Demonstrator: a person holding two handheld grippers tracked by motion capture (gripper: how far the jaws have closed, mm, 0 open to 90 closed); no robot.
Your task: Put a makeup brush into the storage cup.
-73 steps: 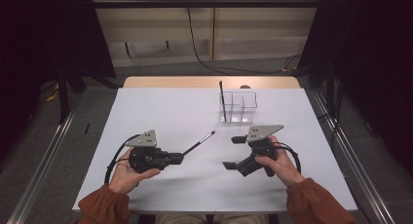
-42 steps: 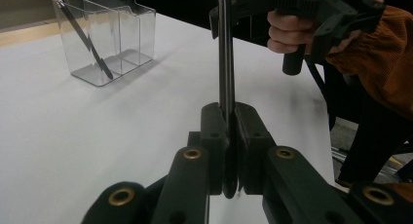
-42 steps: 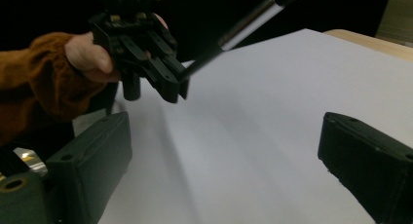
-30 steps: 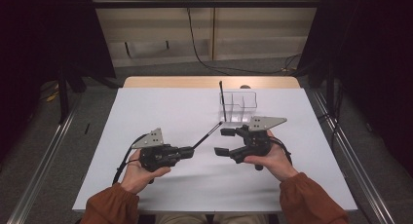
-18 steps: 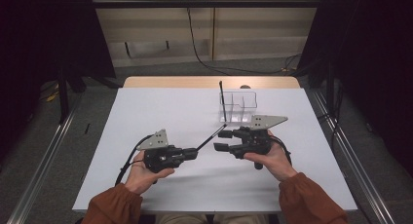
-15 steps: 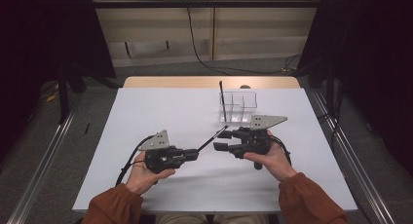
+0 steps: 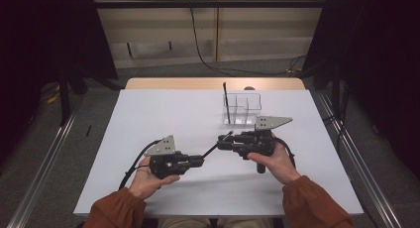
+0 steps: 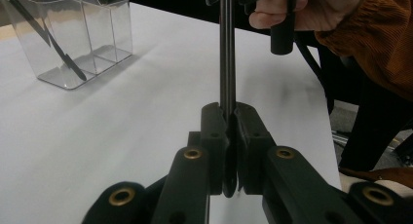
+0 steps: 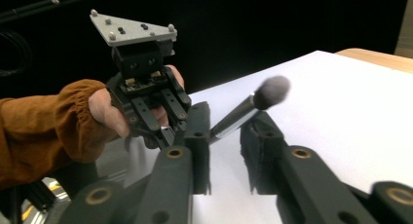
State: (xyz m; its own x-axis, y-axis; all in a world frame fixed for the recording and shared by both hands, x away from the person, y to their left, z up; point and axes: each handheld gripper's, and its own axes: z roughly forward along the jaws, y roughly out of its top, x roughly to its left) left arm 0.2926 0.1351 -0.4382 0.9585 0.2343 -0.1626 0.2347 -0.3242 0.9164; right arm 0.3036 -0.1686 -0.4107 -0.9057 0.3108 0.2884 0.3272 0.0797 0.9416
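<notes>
The left gripper [image 7: 199, 161] pinches the handle end of a makeup brush [image 9: 246, 109], slim, light and stiff. The brush slants toward two o'clock above the table [image 7: 148, 114]. The right gripper [image 9: 225, 136] has just been closing round the ferrule, a firmer hold than the soft bristles, its pads not yet pressing.

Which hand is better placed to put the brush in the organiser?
Probably right: right gripper lies nearer the organiser, jaws have just been closing around the brush, not yet pinching; left gripper clamps its handle.

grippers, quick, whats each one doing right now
left gripper: shut on the handle of the makeup brush.
right gripper: open, jaws have just been closing around the brush's ferrule, a gap on one side.
</notes>
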